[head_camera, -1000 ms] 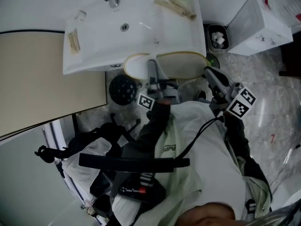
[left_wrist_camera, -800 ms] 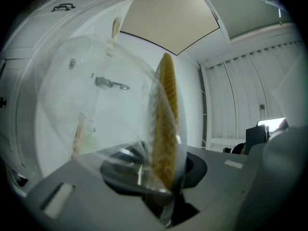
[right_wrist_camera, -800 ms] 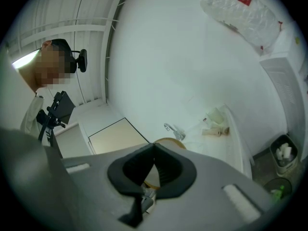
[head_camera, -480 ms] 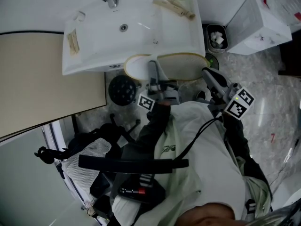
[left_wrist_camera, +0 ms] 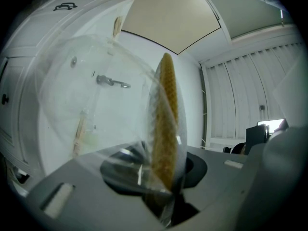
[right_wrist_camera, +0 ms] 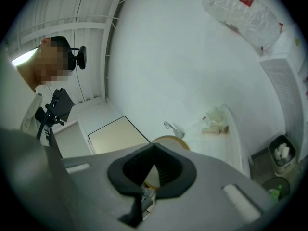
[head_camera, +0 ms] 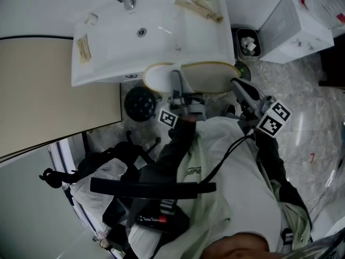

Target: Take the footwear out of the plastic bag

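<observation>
Left gripper [left_wrist_camera: 166, 192], frame centre in the head view: jaws clenched on the clear bag [left_wrist_camera: 91, 109] and the edge-on slipper [left_wrist_camera: 166, 124] inside. Right gripper [right_wrist_camera: 153, 149]: jaw tips pressed together, nothing visible between them. The bagged slipper [head_camera: 190, 75] hangs just below the sink [head_camera: 124, 55], between both grippers.

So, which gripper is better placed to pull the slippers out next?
Probably the right gripper: it is shut, nothing clearly held, near the plastic bag; the left gripper is clamped on that bag.
</observation>
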Available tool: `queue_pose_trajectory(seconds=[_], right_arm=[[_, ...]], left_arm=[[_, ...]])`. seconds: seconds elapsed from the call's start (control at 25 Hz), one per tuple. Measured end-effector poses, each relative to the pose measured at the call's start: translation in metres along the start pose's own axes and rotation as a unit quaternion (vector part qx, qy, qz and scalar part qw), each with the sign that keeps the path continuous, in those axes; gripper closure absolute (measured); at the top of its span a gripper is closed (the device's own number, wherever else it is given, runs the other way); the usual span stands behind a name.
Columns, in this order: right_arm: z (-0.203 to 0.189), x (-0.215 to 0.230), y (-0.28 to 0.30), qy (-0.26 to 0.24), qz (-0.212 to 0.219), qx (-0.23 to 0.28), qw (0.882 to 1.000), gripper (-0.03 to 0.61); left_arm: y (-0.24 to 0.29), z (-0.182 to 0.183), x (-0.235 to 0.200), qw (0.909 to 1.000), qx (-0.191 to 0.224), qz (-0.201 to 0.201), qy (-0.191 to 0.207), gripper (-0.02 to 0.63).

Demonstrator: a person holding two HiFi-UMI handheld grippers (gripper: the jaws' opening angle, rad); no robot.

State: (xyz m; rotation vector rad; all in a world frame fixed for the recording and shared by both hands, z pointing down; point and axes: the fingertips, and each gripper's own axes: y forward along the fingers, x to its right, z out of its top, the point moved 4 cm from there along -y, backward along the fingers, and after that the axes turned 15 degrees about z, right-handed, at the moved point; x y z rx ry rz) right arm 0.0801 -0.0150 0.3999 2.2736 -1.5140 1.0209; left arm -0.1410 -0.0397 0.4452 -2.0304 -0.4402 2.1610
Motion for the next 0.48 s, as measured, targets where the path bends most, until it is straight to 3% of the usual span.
queue_pose_trajectory(seconds=[0.48], right_arm=[[-0.0028,-0.0031,-0.0019,-0.001,-0.002,-0.002,1.000,0.577]], left_arm=[[-0.0031,-0.0015,0.0030,1.0000,0.000,-0.002,-0.001,0.506]])
